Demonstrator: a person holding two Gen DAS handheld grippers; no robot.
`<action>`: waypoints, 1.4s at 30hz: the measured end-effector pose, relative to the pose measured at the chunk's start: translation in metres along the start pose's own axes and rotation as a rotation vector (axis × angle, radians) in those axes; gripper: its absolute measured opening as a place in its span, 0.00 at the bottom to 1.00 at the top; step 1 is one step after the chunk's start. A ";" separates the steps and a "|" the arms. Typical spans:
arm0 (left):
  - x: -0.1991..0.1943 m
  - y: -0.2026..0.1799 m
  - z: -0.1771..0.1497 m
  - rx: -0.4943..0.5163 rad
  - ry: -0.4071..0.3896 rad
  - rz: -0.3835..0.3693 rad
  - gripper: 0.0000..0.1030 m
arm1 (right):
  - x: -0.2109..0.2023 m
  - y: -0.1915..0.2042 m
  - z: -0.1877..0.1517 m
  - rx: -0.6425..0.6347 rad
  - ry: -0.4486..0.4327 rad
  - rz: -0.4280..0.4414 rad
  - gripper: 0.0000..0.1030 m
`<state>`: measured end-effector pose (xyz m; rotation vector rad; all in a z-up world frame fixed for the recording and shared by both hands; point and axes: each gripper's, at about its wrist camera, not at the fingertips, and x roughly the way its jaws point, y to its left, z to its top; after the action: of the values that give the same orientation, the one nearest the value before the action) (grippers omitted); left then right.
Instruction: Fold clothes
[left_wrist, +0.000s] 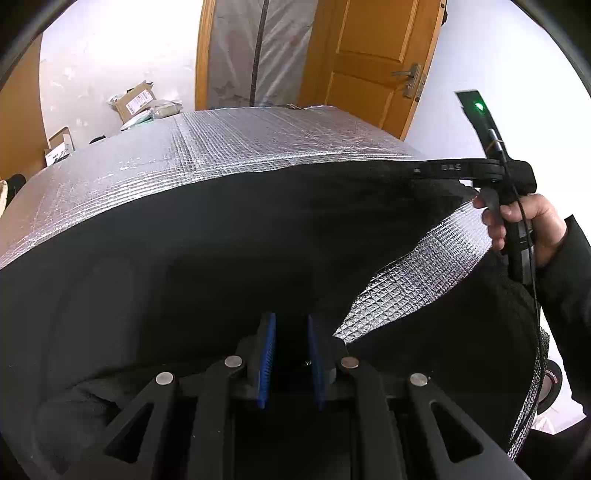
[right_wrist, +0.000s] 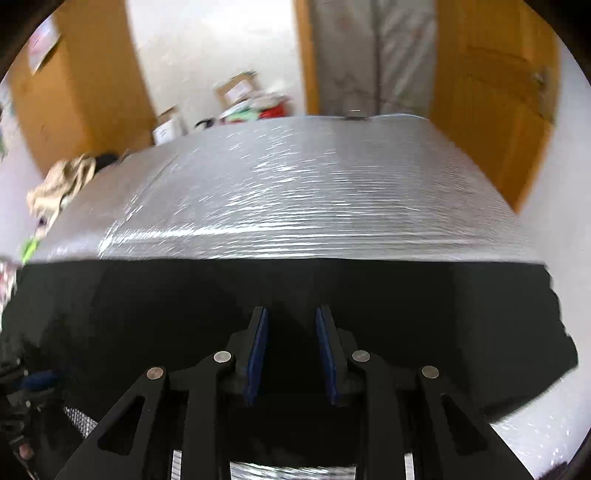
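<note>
Left hand-held gripper (left_wrist: 290, 325) and right hand-held gripper (right_wrist: 291, 317): blue ribbed pads parted, nothing visibly pinched. Smooth black garment (left_wrist: 184, 240) lies directly beneath both, spread over quilted silver-foil counter (left_wrist: 229, 147).

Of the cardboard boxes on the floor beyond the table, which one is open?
The larger tilted box, nearest the doorway, with flaps raised and a white label; the smaller box further left looks closed.

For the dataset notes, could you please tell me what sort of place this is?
Probably a spare room in a home: an orange-brown wooden door with a metal lever handle, cardboard boxes piled against the white wall, and a silver foil-covered table carrying a black garment.
</note>
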<state>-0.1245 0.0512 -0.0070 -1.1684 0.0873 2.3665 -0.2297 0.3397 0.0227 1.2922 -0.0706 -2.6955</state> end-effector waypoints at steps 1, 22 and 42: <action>-0.001 0.001 -0.001 0.000 0.000 0.000 0.18 | -0.002 -0.013 -0.002 0.020 0.003 -0.028 0.27; -0.002 0.002 0.001 0.004 0.003 -0.010 0.18 | -0.006 -0.069 0.006 0.074 0.008 -0.134 0.28; -0.014 0.000 0.000 0.028 -0.021 0.017 0.18 | -0.031 -0.100 -0.041 0.092 0.001 -0.089 0.28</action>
<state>-0.1176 0.0452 0.0036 -1.1340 0.1234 2.3839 -0.1902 0.4445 0.0096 1.3535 -0.1426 -2.7963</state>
